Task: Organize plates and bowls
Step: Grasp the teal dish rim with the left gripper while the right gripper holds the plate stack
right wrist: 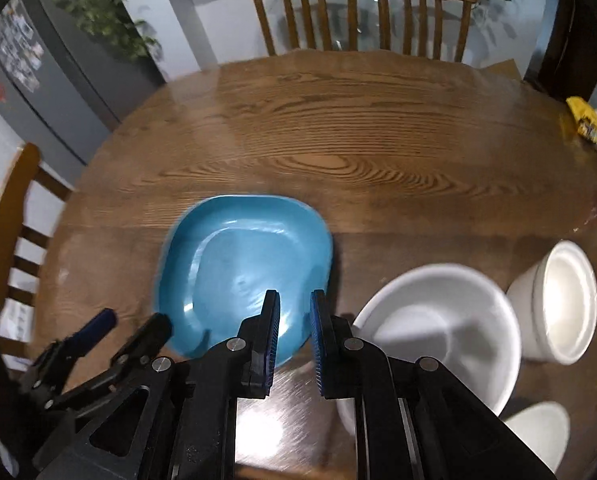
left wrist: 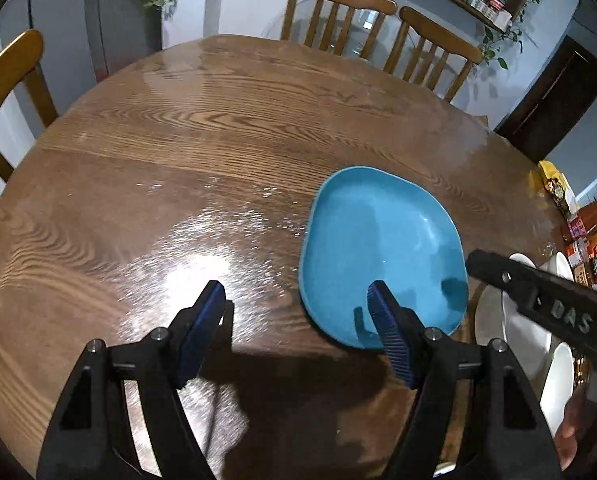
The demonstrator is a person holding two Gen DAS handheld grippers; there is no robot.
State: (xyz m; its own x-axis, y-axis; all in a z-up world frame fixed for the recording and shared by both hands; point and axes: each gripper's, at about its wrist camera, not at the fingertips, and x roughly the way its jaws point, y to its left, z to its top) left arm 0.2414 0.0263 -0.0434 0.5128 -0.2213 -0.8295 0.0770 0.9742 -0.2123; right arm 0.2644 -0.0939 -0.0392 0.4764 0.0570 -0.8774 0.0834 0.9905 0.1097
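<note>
Plates and bowls sit grouped toward the near right part of the desk [right wrist: 378, 128]. A blue plate [right wrist: 242, 276] lies flat near the near edge, with a wide white bowl [right wrist: 438, 320] just beside it and a taller white bowl [right wrist: 554, 300] further right. The left gripper [left wrist: 298, 312] has its fingers spread wide and released, straddling the plate's near rim. The right gripper [right wrist: 294, 320] has its fingers narrowed, a gap between them, grasping nothing. Chairs [right wrist: 362, 8] stand beyond the far edge; nothing obstructs access.

Raised letters "DAS" read on the black arm of the right gripper [left wrist: 474, 266], over the table's right edge. Packaging print beyond that edge is too blurred to read.
</note>
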